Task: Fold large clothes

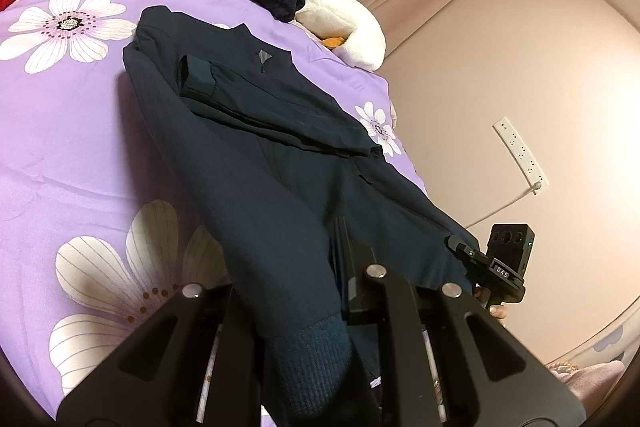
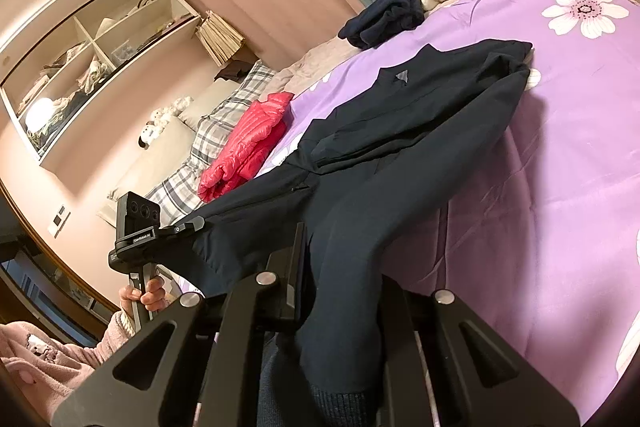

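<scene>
Both the left gripper (image 1: 340, 311) and right gripper (image 2: 340, 307) have jaws clamped on the navy jacket's (image 1: 256, 131) hem, lifting it off the purple bedspread (image 1: 72, 131) to fold toward the collar.

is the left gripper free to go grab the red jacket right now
Probably not. The left gripper is shut on the navy jacket hem, as is the right gripper. The red jacket lies far up the bed, so it would have to let go first.
</scene>
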### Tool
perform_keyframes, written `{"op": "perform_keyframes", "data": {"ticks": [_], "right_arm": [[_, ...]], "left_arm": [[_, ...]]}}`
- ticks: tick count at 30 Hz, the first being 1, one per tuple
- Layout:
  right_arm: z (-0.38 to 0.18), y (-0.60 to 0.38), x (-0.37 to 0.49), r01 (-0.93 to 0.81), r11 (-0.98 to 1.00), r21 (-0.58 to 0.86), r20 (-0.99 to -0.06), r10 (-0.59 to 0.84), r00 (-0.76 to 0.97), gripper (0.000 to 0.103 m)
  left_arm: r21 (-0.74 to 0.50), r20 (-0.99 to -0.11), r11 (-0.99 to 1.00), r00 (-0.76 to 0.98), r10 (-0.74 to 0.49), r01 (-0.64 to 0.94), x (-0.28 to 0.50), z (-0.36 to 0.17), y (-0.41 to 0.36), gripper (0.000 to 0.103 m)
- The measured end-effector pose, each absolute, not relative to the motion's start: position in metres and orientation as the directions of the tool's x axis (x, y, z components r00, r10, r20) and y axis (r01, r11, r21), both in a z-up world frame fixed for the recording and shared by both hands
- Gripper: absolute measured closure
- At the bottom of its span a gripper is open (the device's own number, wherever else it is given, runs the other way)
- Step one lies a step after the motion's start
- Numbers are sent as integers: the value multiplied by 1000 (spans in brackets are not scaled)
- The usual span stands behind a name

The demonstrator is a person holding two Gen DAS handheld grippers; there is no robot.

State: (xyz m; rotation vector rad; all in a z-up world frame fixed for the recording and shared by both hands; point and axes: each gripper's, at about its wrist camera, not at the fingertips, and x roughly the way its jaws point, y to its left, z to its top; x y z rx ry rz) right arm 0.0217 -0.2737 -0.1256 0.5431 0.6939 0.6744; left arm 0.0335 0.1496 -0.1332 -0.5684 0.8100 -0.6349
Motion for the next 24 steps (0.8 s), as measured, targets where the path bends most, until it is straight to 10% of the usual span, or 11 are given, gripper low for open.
{"op": "perform_keyframes", "data": {"ticks": [24], "right_arm": [[-121, -287, 25, -387, 662, 642, -389, 716, 579, 92]], "left_arm": [[-559, -549, 764, 547, -632, 323, 26, -108, 130, 92]]}}
